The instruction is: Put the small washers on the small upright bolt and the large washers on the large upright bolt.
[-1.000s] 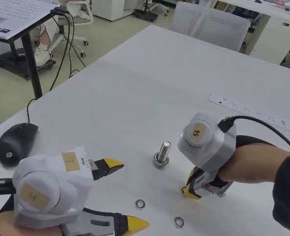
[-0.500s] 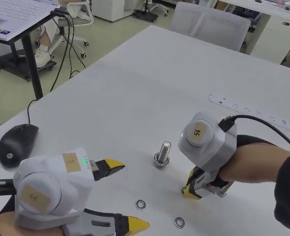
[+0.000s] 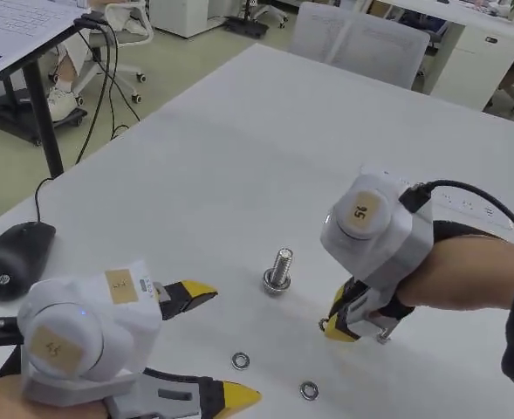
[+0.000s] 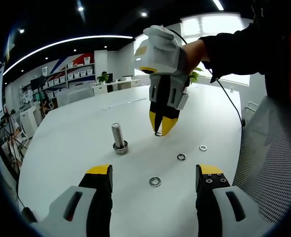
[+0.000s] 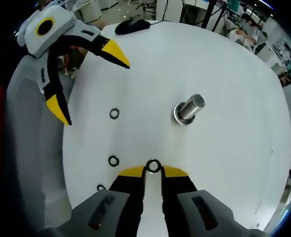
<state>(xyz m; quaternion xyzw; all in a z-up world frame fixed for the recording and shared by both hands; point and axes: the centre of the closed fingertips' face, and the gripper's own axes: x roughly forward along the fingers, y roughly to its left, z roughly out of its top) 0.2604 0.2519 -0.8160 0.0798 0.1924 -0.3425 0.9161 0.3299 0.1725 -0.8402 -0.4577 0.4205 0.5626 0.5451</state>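
One upright bolt stands mid-table with a ring at its foot; it is also in the left gripper view as the bolt and in the right gripper view as the bolt. My right gripper points down just right of it, shut on a small washer held at the tips, a little above the table. Loose washers lie nearer me. My left gripper hovers open at the front left, with a washer on the table between its jaws.
A black mouse lies at the table's left edge. A white power strip lies at the right behind my right hand. A grey chair stands at the far side. More washers lie right of the bolt.
The head camera has shifted slightly. My right gripper has risen a little with the washer now showing at its tips. The left gripper has barely moved.
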